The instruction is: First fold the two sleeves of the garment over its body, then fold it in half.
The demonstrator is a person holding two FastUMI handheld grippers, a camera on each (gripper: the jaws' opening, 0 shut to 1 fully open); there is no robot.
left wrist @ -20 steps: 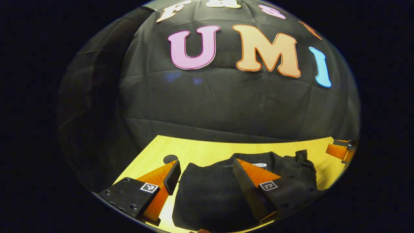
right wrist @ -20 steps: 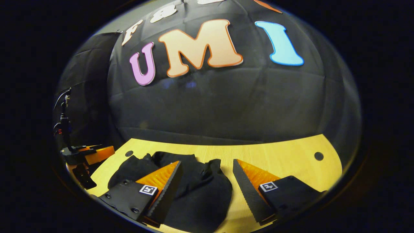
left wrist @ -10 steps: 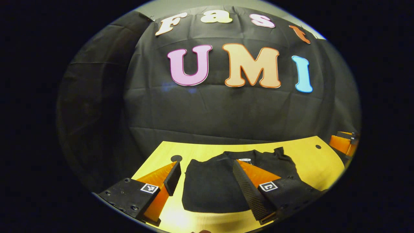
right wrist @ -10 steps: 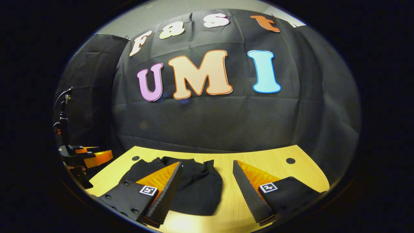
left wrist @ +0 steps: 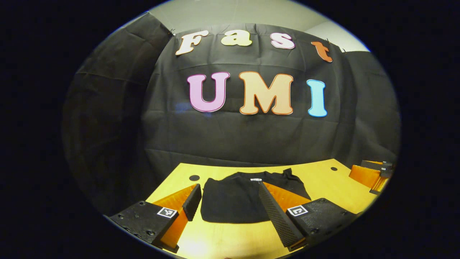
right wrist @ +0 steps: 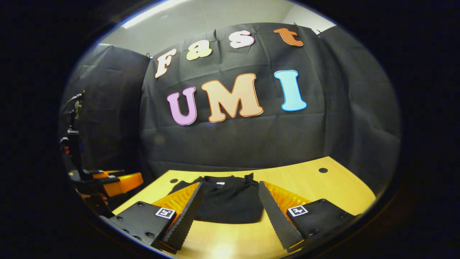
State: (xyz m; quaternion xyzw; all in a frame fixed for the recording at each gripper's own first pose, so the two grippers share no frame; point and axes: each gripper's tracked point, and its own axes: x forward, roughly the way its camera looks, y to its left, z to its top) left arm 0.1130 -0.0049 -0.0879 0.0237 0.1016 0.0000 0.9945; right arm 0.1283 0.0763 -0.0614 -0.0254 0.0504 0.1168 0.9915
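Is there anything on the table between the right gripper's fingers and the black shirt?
No. In the right gripper view, just bare yellow table lies between the open right gripper and the folded black shirt.

Left hand-held gripper (left wrist: pixel 228 207): 2 orange wedge fingers w/ black ribbed pads (left wrist: pixel 276 210), black mount blocks w/ screws, small square b/w marker tag on each. Right hand-held gripper (right wrist: pixel 230 207): same build, orange wedges, black serrated pads (right wrist: pixel 185 216), screwed black blocks, square marker tags.
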